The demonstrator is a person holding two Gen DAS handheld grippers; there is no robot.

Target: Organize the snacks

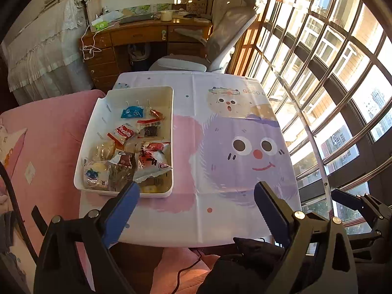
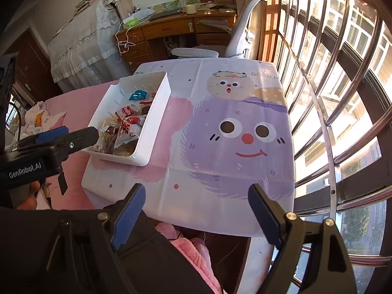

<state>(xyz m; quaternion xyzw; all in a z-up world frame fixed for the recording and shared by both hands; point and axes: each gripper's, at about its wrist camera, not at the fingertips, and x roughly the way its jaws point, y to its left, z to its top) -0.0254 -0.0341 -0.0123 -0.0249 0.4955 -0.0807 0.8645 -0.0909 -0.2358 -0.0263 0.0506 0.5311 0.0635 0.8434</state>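
The bin (image 1: 93, 132) was white. The tablecloth (image 1: 220, 112) bore a purple cartoon face on pink. Both tools had blue pads (image 1: 121, 210) on black bodies.

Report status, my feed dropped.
Left gripper open, right gripper open, both empty. Snacks all in white bin. Nothing in the way.

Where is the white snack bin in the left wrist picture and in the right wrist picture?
Left wrist: the white bin sits left of centre on the tablecloth, just beyond the left gripper.
Right wrist: the bin lies upper left of centre, beyond the right gripper.
Shared landmark: the purple fuzzy face printed on the cloth, to the right of the bin in both.
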